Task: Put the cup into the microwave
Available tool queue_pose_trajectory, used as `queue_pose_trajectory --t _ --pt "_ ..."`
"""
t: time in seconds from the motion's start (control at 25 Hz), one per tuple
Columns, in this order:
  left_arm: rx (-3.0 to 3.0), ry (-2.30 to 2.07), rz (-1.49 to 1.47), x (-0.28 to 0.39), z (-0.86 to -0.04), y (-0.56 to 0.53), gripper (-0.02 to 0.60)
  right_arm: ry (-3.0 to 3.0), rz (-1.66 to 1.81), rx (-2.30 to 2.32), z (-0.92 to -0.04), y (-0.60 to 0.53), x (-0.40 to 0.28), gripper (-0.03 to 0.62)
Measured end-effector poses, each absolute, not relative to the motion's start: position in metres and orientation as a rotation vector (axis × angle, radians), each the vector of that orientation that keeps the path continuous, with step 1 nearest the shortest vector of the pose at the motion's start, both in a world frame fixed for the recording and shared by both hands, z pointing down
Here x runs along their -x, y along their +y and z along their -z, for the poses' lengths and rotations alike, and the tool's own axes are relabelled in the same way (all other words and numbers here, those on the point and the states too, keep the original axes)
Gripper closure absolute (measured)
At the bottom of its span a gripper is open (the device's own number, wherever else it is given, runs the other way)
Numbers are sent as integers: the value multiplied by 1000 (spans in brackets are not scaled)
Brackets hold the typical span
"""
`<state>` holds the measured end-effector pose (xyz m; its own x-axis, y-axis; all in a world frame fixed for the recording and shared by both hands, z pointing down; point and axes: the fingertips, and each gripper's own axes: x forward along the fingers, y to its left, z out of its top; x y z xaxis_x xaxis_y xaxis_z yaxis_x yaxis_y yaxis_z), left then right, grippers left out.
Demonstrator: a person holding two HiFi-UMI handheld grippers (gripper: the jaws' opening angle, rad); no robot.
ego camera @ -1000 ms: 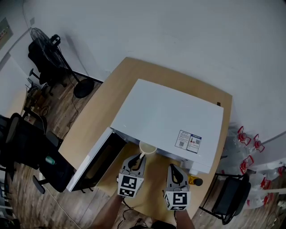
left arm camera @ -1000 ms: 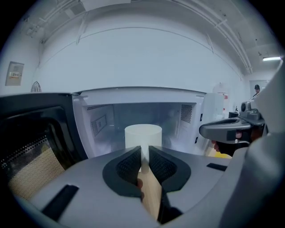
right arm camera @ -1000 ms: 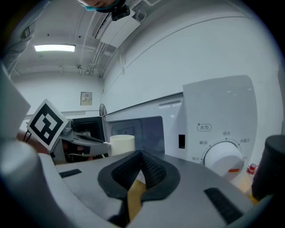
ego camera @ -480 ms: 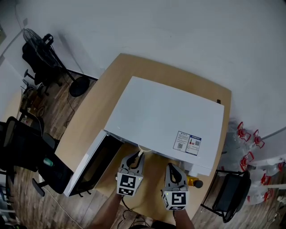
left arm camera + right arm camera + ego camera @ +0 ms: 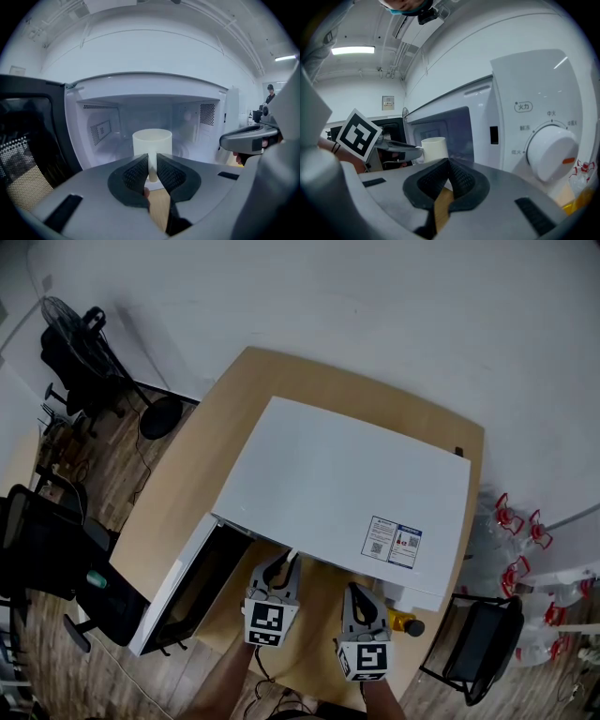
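The white microwave (image 5: 347,488) stands on the wooden table (image 5: 178,493) with its door (image 5: 183,587) swung open to the left. My left gripper (image 5: 152,161) is shut on the handle of a cream cup (image 5: 152,143). The cup hangs upright at the mouth of the lit cavity (image 5: 103,126). In the head view the left gripper (image 5: 281,568) reaches under the microwave's top, which hides the cup. My right gripper (image 5: 354,594) sits to its right in front of the control panel, shut and with nothing in it. From the right gripper view the cup (image 5: 434,147) shows beside the left gripper (image 5: 401,146).
The control dial (image 5: 551,152) is close to the right gripper. A yellow object (image 5: 405,622) lies by the microwave's right front corner. Black office chairs (image 5: 56,559) stand left of the table, another chair (image 5: 483,648) and water bottles (image 5: 511,521) to the right.
The left gripper has carried the cup forward toward the cavity; its rim, seen earlier at the microwave's front edge, is now hidden under the top. The right gripper has stayed put.
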<state>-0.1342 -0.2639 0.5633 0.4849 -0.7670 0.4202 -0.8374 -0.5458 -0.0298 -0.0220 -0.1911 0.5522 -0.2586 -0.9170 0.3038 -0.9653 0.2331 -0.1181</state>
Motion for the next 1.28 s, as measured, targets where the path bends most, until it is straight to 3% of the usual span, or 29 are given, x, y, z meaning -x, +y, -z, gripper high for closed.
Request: queue_pose_trajectory --t 0.44,0.52,0.64,1.28 --pt "-2551 -1442 -557 130 -562 -272 504 -2329 -420 -1793 -554 -190 21 577" --pt "-2556 -1413 -514 126 -560 -272 393 -2329 -417 -1791 -554 -189 21 577" --pt "-2563 -1389 -492 123 -557 -271 318 -2319 -425 -1800 -555 -187 18 577" --pt "-2542 -1433 -492 133 -541 -254 308 -2354 -379 -1784 -536 -175 22 577"
